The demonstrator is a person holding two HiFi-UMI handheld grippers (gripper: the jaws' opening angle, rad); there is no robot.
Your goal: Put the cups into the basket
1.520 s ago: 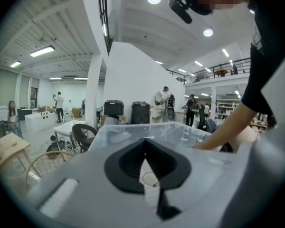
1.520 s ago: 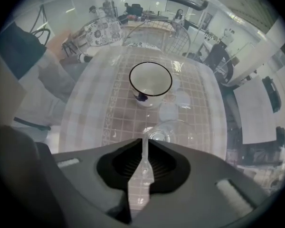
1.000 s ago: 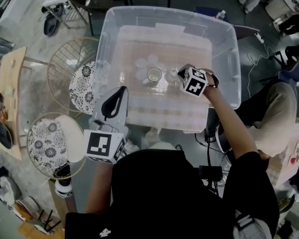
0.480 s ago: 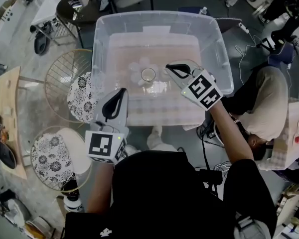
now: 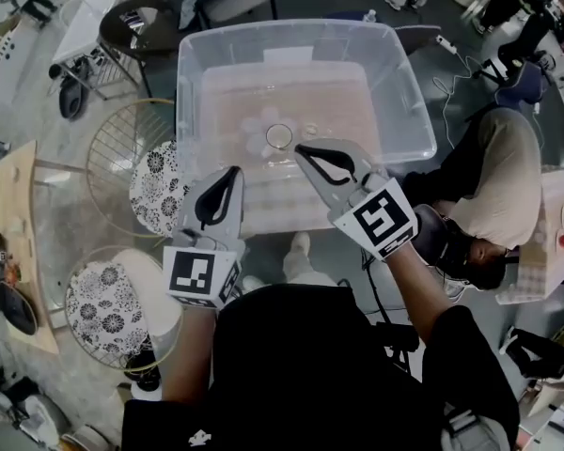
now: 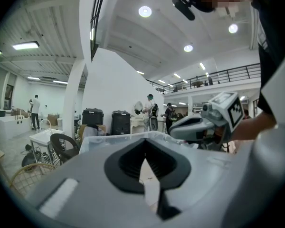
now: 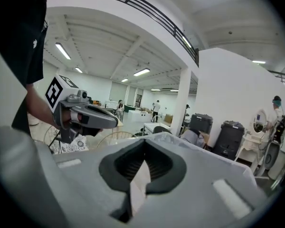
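Observation:
A clear glass cup [image 5: 279,137] stands in the big clear plastic bin [image 5: 193,73], with more clear cups [image 5: 258,135] packed round it. My right gripper [image 5: 300,149] hangs shut and empty above the bin's near half, just in front of the cups. My left gripper [image 5: 232,171] is held over the bin's near left corner, also shut with nothing in it. The left gripper view shows its own shut jaws, the bin's rim [image 6: 115,137] and the right gripper [image 6: 202,126]. In the right gripper view the left gripper [image 7: 83,114] appears beyond the shut jaws.
Two round wire baskets with flowered cushions [image 5: 158,172] [image 5: 103,294] stand left of the bin. A wooden table [image 5: 14,214] is at far left, a black chair [image 5: 136,17] behind. A person sits at the right [image 5: 493,181], with cables on the floor.
My right gripper has risen out of the bin and pulled back toward me, shut and empty. The left gripper has lifted slightly. The cups have stayed in the bin.

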